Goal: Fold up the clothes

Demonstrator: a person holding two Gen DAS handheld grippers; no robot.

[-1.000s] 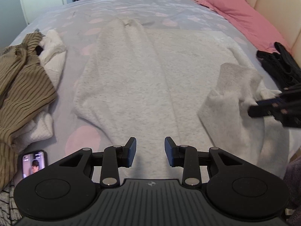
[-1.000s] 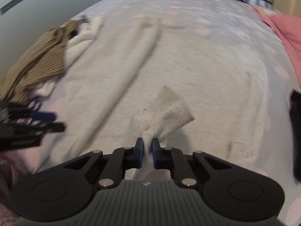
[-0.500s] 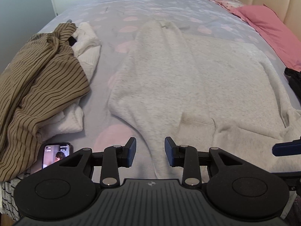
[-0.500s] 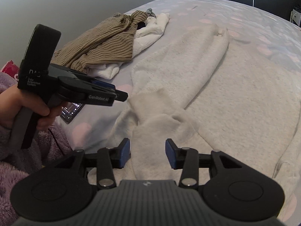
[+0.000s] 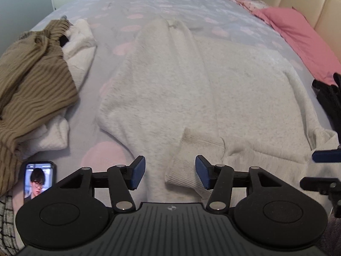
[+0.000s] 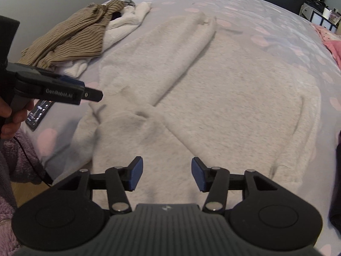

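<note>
On the far left of a bed (image 5: 170, 6) covered in a lilac sheet with pink spots: lying in a heap, a brown striped top (image 5: 32, 74) over a cream garment (image 5: 78, 49), with a phone (image 5: 38, 180), its screen lit, resting face up just below the pile at the near edge.

Across the middle of the bed: spreading flat, a pale grey sweatshirt (image 5: 213, 89), one sleeve folded diagonally over the body toward the far side, the other sleeve crossing low over the near part, its ribbed cuff (image 5: 191, 162) lying just in front of the left gripper (image 5: 170, 173).

At the bottom of the left wrist view: hovering above that cuff, the left gripper, jaws opening, the cuff showing in the gap between them but neither pad pressing on it, so gripping nothing.

In the right wrist view: hanging over the near part of the sweatshirt, the right gripper (image 6: 167, 176), jaws also opening, only flat fabric beneath them and nothing pinched. Entering from the left of that view, the left gripper in a person's hand (image 6: 9, 117), beside a purple fleecy sleeve (image 6: 15, 155).

On the far right: lying along the headboard side, a pink pillow (image 5: 298, 40), and nearer, a dark garment (image 5: 330, 100) at the bed's edge.
</note>
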